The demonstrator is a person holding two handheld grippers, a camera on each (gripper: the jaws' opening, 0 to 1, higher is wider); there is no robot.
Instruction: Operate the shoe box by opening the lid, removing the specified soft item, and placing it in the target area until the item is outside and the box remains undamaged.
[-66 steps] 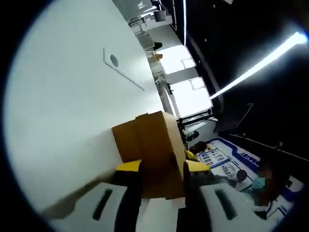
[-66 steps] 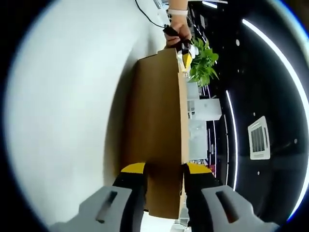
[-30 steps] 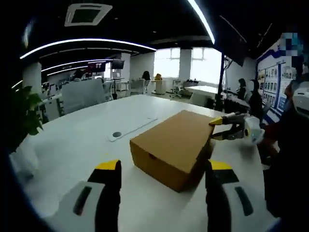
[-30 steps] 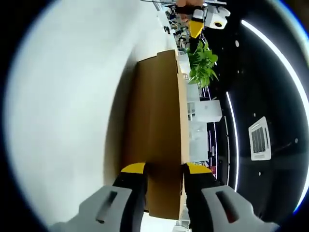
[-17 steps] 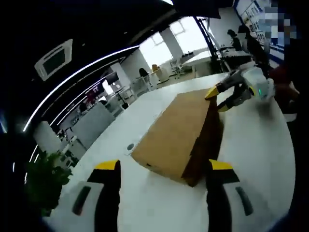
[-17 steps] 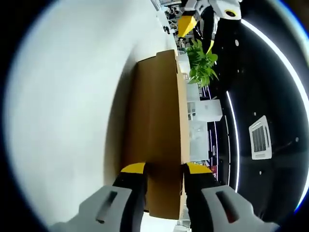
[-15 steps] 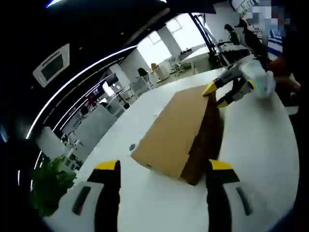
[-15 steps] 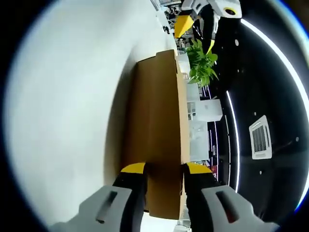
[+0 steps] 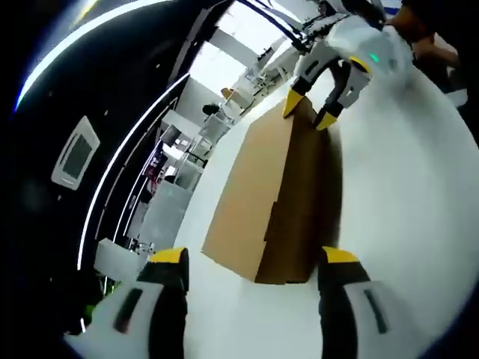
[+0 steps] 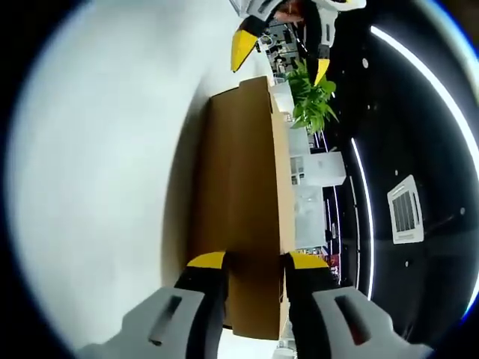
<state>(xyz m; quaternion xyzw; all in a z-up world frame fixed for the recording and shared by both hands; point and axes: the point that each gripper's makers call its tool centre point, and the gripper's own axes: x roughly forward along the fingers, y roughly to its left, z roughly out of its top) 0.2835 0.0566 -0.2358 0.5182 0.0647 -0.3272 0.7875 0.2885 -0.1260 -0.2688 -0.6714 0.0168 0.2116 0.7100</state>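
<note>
Lid still down on shoe box (image 9: 273, 202), right gripper (image 10: 253, 262) pinching it, left gripper (image 9: 253, 258) wide.

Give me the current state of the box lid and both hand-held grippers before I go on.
Shoe box: lid closed, resting on the white table.
Right hand-held gripper: shut on the shoe box, jaws clamped across one end.
Left hand-held gripper: open, jaws spread wide, short of the other end, touching nothing.
</note>
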